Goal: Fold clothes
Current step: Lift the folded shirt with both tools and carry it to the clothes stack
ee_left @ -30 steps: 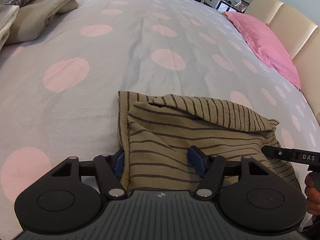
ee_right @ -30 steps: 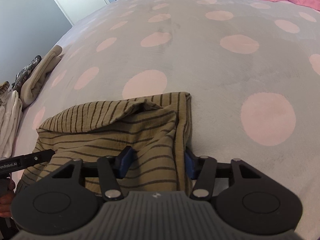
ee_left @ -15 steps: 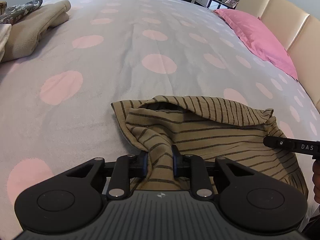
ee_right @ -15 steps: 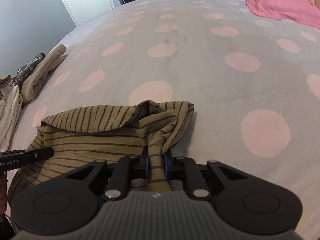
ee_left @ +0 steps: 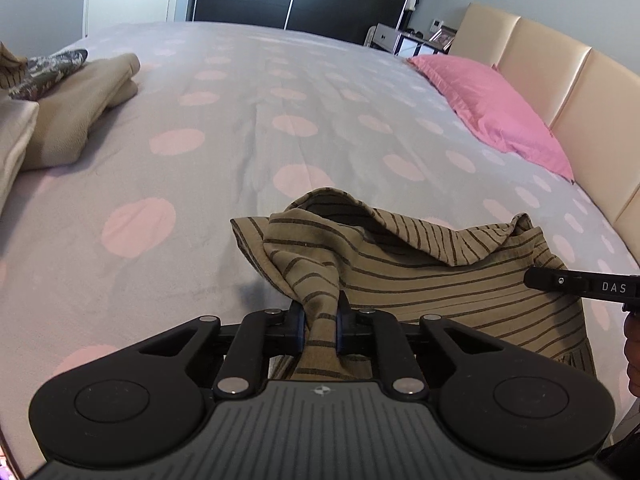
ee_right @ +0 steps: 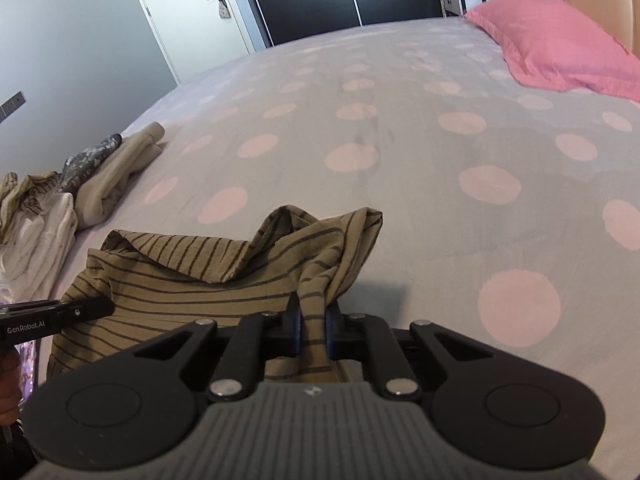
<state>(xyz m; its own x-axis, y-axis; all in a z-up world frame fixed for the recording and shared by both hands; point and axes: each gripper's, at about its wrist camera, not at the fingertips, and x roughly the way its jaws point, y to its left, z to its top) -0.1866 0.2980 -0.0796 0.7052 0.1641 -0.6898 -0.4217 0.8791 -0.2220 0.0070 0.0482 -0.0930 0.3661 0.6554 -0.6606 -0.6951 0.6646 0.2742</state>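
While the striped garment [ee_left: 440,280] lies crosswise at the near edge of the bed [ee_left: 240,140], its long axis runs between my tongs: left gripper [ee_left: 320,326] clamps its left corner, right gripper [ee_right: 310,326] its right. Each arm equally near. Since a second ago, both jaws closed and corners lifted, bunching cloth.

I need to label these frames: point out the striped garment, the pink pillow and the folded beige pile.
striped garment [ee_left: 460,280], left wrist view, flat middle.
pink pillow [ee_left: 492,108], left wrist view, centre.
folded beige pile [ee_left: 76,108], left wrist view, top.
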